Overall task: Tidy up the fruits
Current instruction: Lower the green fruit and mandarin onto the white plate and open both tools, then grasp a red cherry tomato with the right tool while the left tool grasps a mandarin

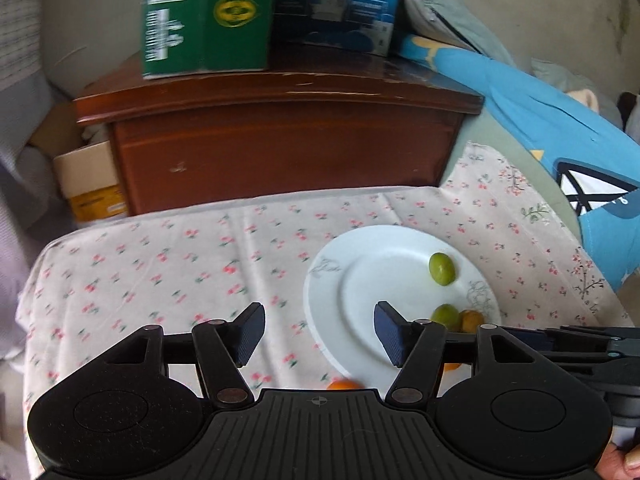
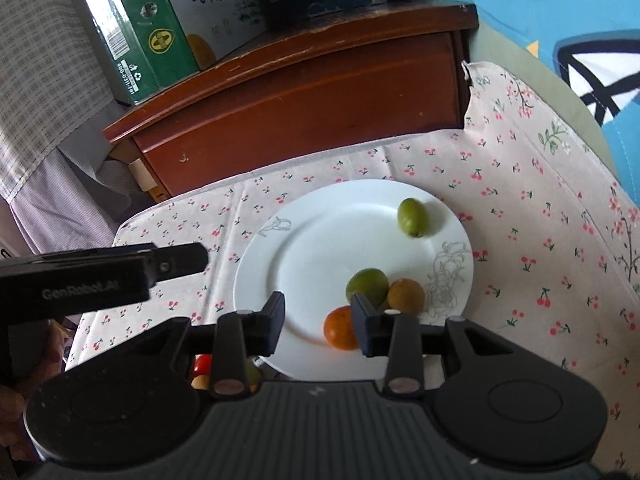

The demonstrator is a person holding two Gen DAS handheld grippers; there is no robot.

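**White plate, four small fruits, both jaws empty**

White plate (image 2: pixel 304 276) with grey flower line-drawings on its rim sits on a cherry-print cloth (image 2: pixel 520 216); it carries a green fruit (image 2: pixel 413 217) alone at the far side, and nearer a second green one (image 2: pixel 366 285) touching a brownish-orange one (image 2: pixel 406 295), with a bright orange fruit (image 2: pixel 340 328) just beside them; more small fruits, red and yellowish, peek from under the right gripper's body.

Writing: the left gripper's side reads "GenRobot.AI"; the green carton (image 2: pixel 140 40) on the wooden cabinet (image 2: pixel 304 92) shows "纯牛奶", "80" and a barcode; the blue box's (image 1: pixel 340 0) text is blurred.

Left gripper (image 1: pixel 319 334) has its jaws wide apart, nothing between them, above the plate's near-left edge; right gripper (image 2: pixel 319 325) is narrowly parted, gripping nothing, its right finger in front of the orange fruit.
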